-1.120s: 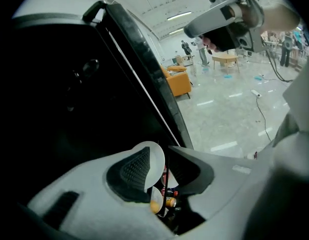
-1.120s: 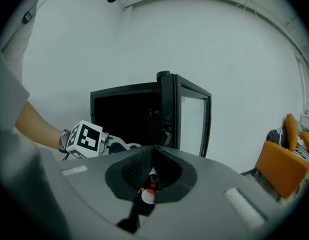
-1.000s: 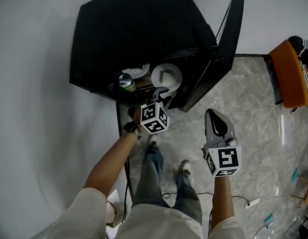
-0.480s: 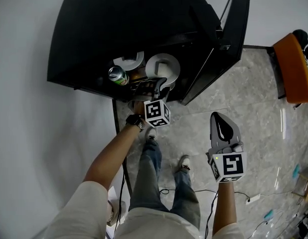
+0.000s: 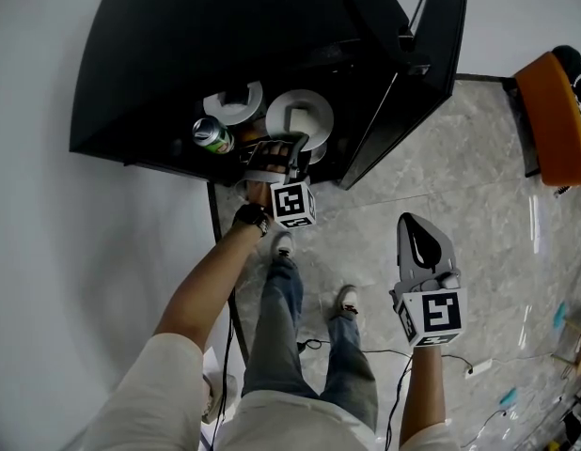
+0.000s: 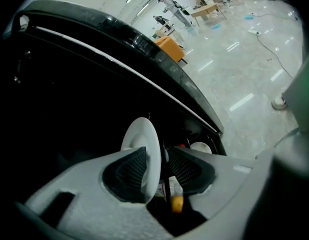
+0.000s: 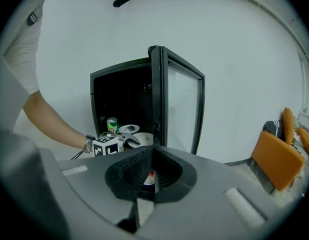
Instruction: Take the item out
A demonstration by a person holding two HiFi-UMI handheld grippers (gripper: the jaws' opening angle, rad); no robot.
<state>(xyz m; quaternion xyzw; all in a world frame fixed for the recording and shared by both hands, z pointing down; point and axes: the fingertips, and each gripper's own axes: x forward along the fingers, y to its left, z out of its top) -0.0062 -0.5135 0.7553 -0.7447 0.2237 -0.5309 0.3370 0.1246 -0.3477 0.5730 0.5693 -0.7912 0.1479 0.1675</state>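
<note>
A black cabinet (image 5: pixel 225 36) stands on the floor with its door (image 5: pixel 431 54) swung open. Inside it are a white plate (image 5: pixel 300 113), a second white dish (image 5: pixel 232 101) and a green can (image 5: pixel 212 135). My left gripper (image 5: pixel 283 148) reaches into the cabinet. In the left gripper view the white plate (image 6: pixel 142 139) stands on edge between the jaws of the left gripper (image 6: pixel 159 159). It lies against one pad, a gap shows at the other, and the jaws are closing. My right gripper (image 5: pixel 424 252) hangs over the floor outside, shut and empty.
An orange chair (image 5: pixel 558 120) stands at the right edge. Cables and a power strip (image 5: pixel 478 376) lie on the grey tiled floor. The person's legs and shoes (image 5: pixel 345 301) are below the cabinet front. A white wall runs behind and left of the cabinet.
My left gripper has pushed forward from the cabinet's front edge to the white plate inside. The right gripper has stayed about where it was.
</note>
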